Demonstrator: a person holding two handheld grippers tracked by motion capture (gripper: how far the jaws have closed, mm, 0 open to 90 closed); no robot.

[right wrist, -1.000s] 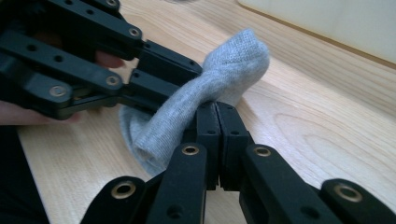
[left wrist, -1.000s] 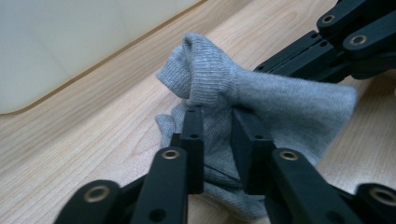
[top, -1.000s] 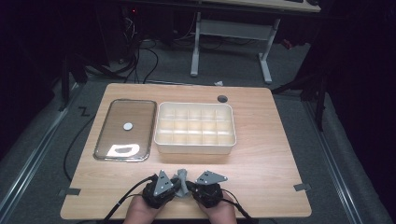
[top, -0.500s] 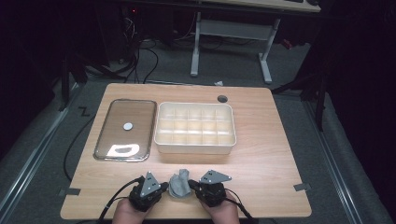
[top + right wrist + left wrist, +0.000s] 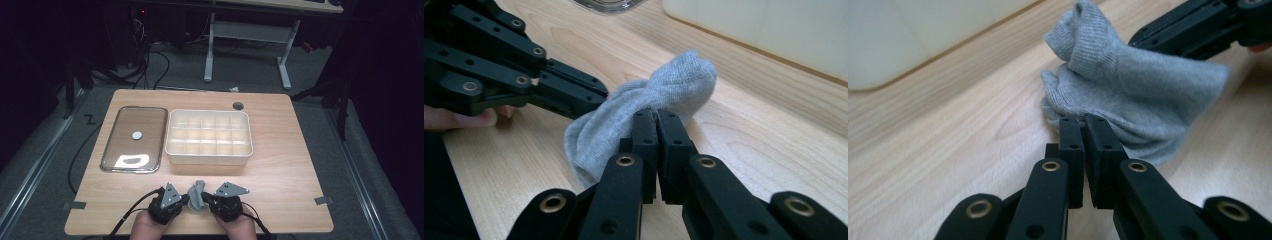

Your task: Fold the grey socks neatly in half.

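At the table's near edge, the left gripper [image 5: 182,202] has just closed on the grey sock [image 5: 196,195]; the right gripper [image 5: 210,202] pinches its other end. Beyond, the high view shows a compartment box [image 5: 209,157].

A cream divided box [image 5: 209,137] stands on the wooden surface [image 5: 285,165], its inside split into rows of small square compartments. Just beside the box, on its left, lies a shallow metal tray [image 5: 134,139] with rounded corners and a glossy brown bottom. A small white disc [image 5: 136,135] sits in the tray. Beyond the box's far right corner there is a round dark hole [image 5: 238,105] in the surface. Farther behind the box, on the grey carpet, stand the white legs of a desk [image 5: 247,35]. Strips of grey tape [image 5: 323,200] mark the surface's near edge, well apart from the box.
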